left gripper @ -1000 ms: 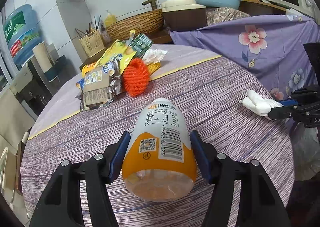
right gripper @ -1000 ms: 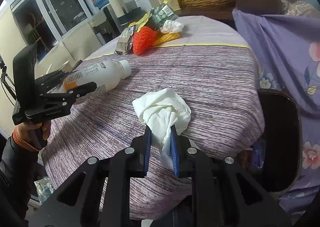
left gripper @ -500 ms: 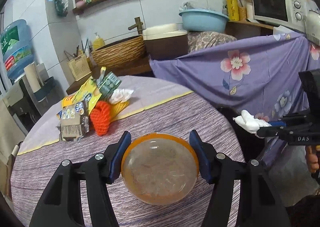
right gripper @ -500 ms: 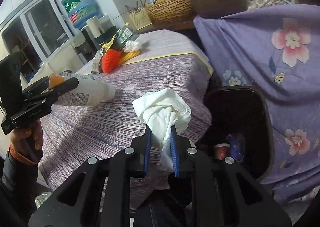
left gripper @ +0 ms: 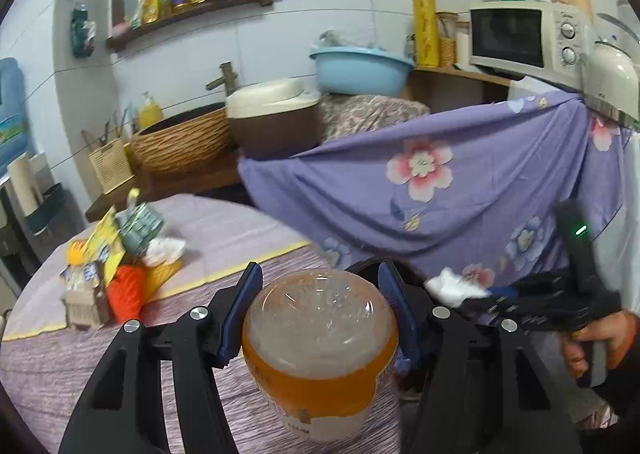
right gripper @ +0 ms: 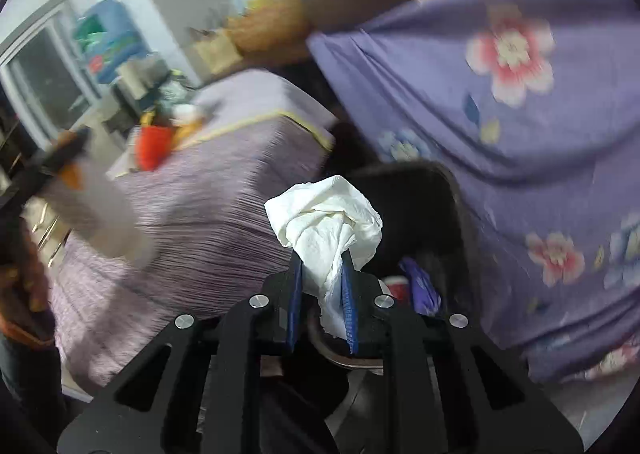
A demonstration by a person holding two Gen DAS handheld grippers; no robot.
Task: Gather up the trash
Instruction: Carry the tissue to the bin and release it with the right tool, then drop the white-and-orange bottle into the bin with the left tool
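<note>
Left tongs: my left gripper (left gripper: 320,318) is clenched on the plastic bottle (left gripper: 320,354), base toward the camera, lifted off the round table (left gripper: 48,374).
Right tongs: my right gripper (right gripper: 322,286) pinches the crumpled tissue (right gripper: 324,222) between its blue pads, above the dark trash bin (right gripper: 444,190) beside the table.
Bin: I can see a red cup (right gripper: 396,288) and a purple wrapper (right gripper: 420,282) already inside.
Step in hand: I judge this is the drop of the tissue.
Doing it well: I want the wad well inside the rim before I let go, since light paper drifts; the bottle should follow without the two grippers colliding.
Left to collect: the wrappers and orange mesh ball (left gripper: 124,290) sit at the table's far side.
</note>
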